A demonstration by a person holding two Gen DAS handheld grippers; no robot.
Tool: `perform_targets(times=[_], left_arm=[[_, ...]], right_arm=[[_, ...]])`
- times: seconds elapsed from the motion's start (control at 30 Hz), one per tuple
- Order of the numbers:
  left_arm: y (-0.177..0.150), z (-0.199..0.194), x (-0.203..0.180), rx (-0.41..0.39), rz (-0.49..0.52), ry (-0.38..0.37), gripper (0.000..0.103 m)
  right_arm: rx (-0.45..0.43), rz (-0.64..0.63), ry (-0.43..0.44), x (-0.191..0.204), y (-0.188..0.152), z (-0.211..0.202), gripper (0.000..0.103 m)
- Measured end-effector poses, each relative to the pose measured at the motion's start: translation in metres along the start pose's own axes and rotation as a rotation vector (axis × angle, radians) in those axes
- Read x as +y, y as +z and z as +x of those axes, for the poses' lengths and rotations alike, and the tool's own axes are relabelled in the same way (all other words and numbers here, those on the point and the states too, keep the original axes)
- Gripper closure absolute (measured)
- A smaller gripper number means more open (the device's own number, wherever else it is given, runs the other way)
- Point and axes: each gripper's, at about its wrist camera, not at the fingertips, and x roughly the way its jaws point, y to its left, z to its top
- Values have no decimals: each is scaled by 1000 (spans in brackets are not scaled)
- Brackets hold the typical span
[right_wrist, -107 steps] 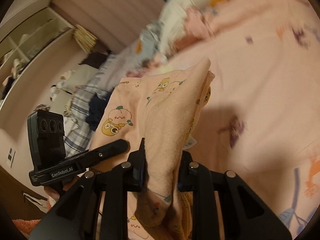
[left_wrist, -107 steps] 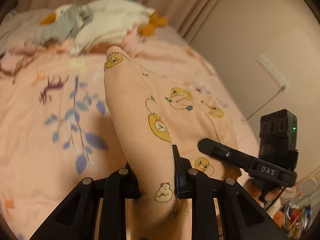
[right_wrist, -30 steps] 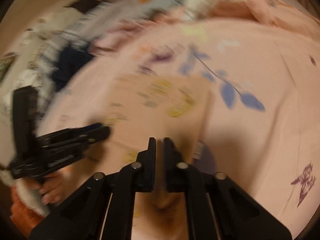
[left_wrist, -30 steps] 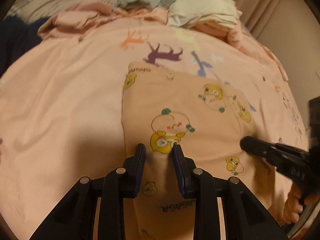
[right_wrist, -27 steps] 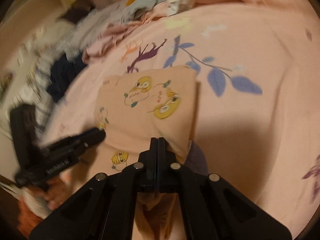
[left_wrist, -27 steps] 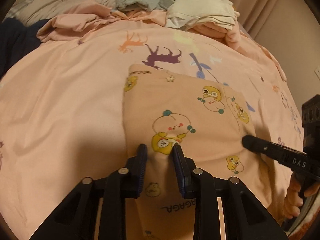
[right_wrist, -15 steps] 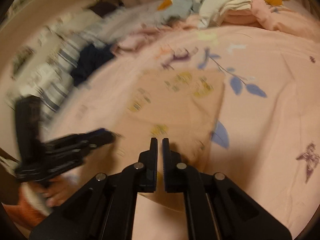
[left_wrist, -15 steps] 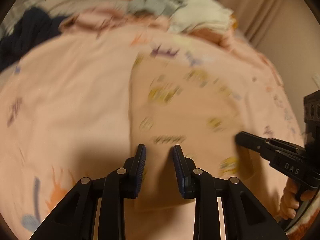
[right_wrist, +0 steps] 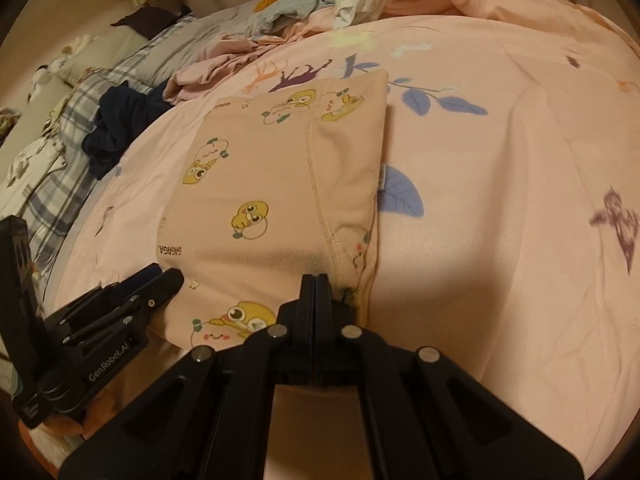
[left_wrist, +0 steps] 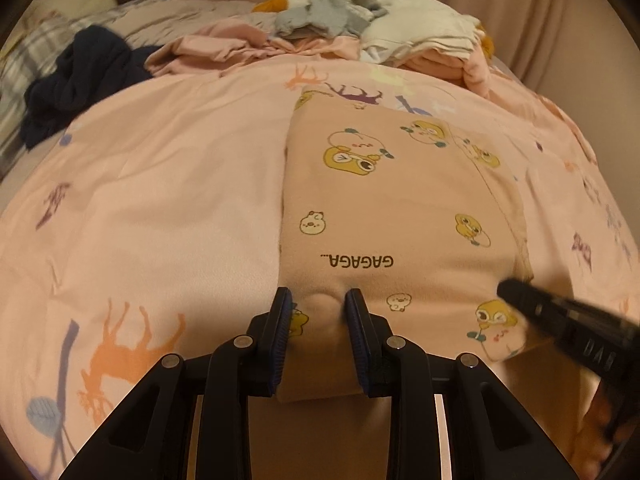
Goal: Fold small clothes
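A peach garment (left_wrist: 392, 200) printed with yellow cartoon ducks and "GAGAGA" lies flat on the pink bedspread (left_wrist: 160, 200), folded into a long rectangle; it also shows in the right wrist view (right_wrist: 280, 184). My left gripper (left_wrist: 318, 300) straddles a bump of cloth at the garment's near left corner, jaws a small gap apart. My right gripper (right_wrist: 315, 280) has its jaws pressed together at the near right corner, by the seam; whether cloth is pinched there is unclear. Each gripper also shows in the other's view, the right (left_wrist: 560, 316) and the left (right_wrist: 120, 300).
A pile of clothes with a white goose plush (left_wrist: 360, 20) lies at the far end of the bed. A dark navy garment (left_wrist: 80, 76) sits at the far left, beside plaid bedding (right_wrist: 60, 152). Curtains hang behind the bed.
The garment was held up in both grippers, then laid flat on the bed. Over the last second both grippers slid back toward its near edge. The right jaws closed fully.
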Motion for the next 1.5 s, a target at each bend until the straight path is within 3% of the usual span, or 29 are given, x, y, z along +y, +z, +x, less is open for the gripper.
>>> perform_targets(times=[0.13,0.33,0.53,0.73,0.8,0.97,1.23,1.37,1.43,1.5], left_arm=[[-3,-3,-6,-9,40,28,74],[-20,-19,4,16,-41,3,73],[-30,-33,-4,34,-6,19,73],[-40,-47,-7,44,-31,56,73],[-42,-64,-10,19,-26,39,73],[-32,-111,-26,-86,38,75,73],[7,-188,-43,-215,72,72,73],[22,-227,-43,-228,31,76,69],[26,-244,-44,-263,31,72,51],[25,-260,-44,-300,24,28,38]], right_arm=[[-12,-11,-22,2,-2,-1,103],[28,30,-4,3,-18,-13,103],[35,73,21,-1,-37,-26,103],[59,78,-18,6,-45,-31,100],[60,67,-34,11,-50,-40,94],[-9,99,8,20,-40,-83,94],[-164,10,-88,49,-13,-179,91],[-222,-16,-154,62,-2,-223,72],[-249,-12,-151,65,1,-240,45],[-283,-20,-150,69,2,-259,32]])
